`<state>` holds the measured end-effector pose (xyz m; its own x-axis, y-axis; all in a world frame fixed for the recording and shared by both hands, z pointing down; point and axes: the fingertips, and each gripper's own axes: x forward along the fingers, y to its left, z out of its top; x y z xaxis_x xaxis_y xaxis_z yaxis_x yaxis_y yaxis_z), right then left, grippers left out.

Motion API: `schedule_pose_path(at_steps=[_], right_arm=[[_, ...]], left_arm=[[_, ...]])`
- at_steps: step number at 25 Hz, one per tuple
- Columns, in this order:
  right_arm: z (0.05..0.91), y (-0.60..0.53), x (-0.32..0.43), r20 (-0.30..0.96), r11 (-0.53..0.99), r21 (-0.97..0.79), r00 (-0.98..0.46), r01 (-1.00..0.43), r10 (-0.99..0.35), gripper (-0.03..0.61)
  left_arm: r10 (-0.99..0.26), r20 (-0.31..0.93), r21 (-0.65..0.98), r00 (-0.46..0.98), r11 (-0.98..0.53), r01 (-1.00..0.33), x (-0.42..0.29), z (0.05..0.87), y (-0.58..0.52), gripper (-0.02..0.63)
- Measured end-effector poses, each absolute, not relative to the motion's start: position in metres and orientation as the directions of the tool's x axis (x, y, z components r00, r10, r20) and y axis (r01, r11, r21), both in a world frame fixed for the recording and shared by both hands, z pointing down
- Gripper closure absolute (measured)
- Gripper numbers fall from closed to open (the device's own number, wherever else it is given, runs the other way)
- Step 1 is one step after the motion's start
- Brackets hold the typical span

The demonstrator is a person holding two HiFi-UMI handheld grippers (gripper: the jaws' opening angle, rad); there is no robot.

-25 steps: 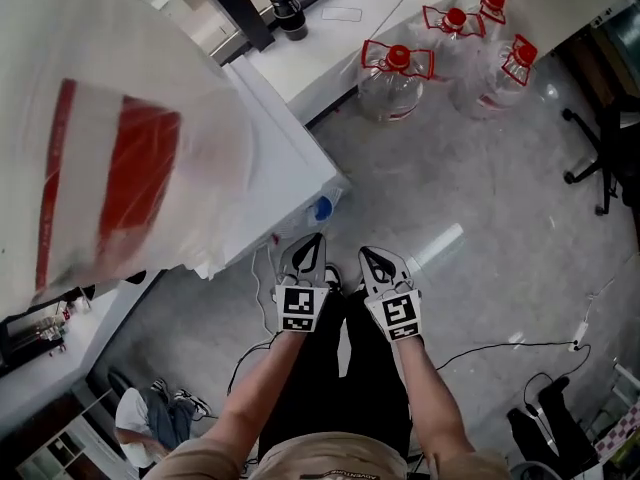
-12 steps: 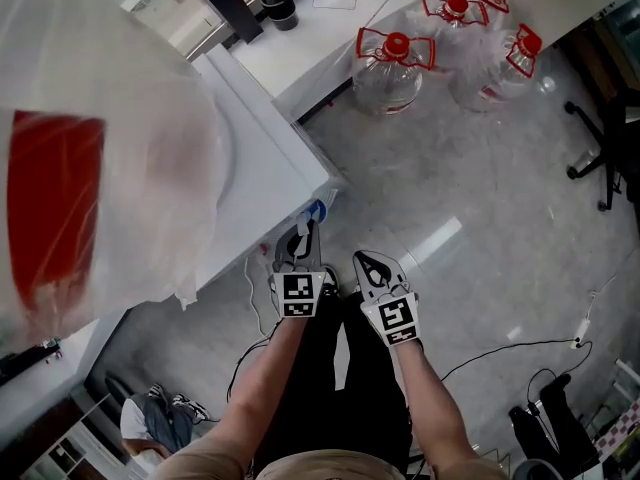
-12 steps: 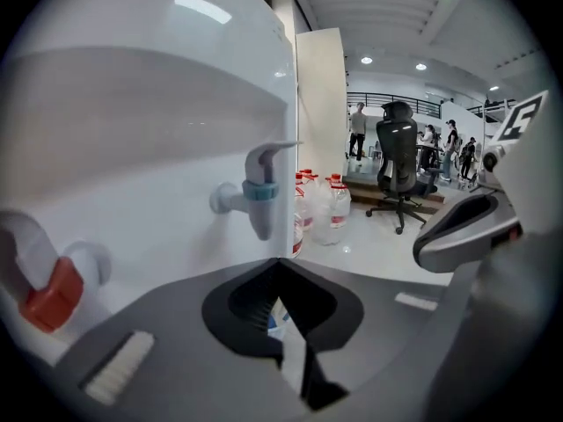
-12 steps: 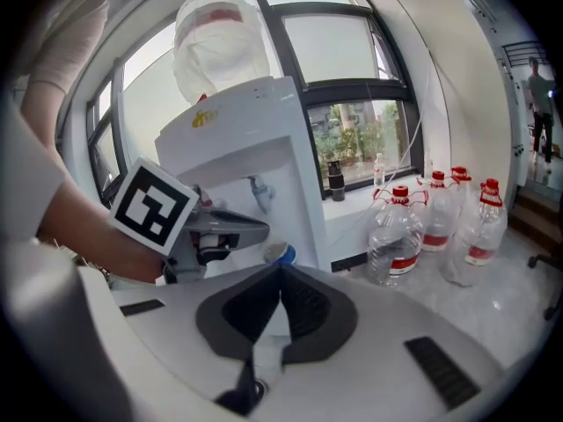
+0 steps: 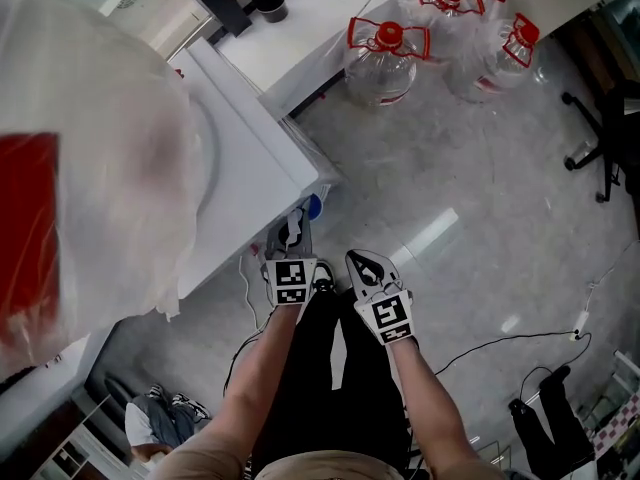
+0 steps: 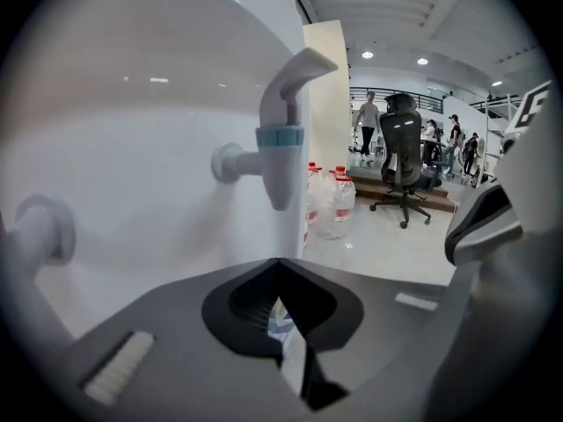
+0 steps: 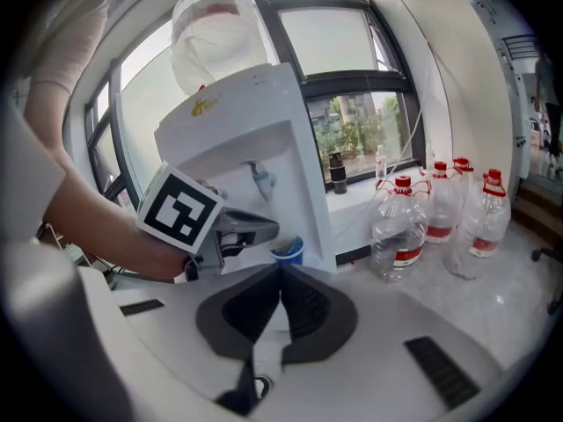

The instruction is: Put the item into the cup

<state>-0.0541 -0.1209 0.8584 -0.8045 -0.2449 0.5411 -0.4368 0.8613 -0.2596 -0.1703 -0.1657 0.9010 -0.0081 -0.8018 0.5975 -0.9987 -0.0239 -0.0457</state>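
Observation:
A white water dispenser (image 5: 235,158) stands at the left, and its tap with a blue band (image 6: 280,139) hangs just ahead of my left gripper (image 6: 280,266). A paper cup with a blue rim (image 7: 286,251) sits at the tip of that gripper (image 5: 290,236), by the dispenser's front. White and blue paper shows pinched between the left jaws. My right gripper (image 5: 362,264) hangs beside the left one, over the floor. Its jaws (image 7: 280,269) meet at the tips; a white bit shows lower in the gap, and I cannot tell what it is.
Several big clear water jugs with red caps (image 5: 385,58) stand on the floor by a low white sill. A black office chair (image 5: 610,138) is at the right edge. Cables (image 5: 500,343) trail over the grey floor. The person's dark trousers are below the grippers.
Both grippers have moved a little up and left in the head view, toward the dispenser's front. The left one now reaches closer under the tap.

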Motion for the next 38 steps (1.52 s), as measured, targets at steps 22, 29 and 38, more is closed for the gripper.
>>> schedule_pose_path(at_steps=[22,29,38], right_arm=[[0.868,-0.112,-0.068,0.537,0.867,-0.287,-0.817,-0.408,-0.207,0.568],[0.843,-0.113,-0.065,0.54,0.871,-0.263,-0.812,-0.414,-0.222,0.568],[0.765,-0.103,-0.048,0.537,0.889,-0.218,-0.81,-0.402,-0.235,0.568]], left_arm=[[-0.821,0.57,-0.039,-0.023,0.001,-0.999,-0.175,0.896,-0.153,0.603],[-0.785,0.618,0.009,0.043,-0.047,-0.999,-0.15,0.895,-0.129,0.604],[-0.711,0.665,0.118,0.227,-0.201,-0.973,-0.079,0.848,-0.064,0.604]])
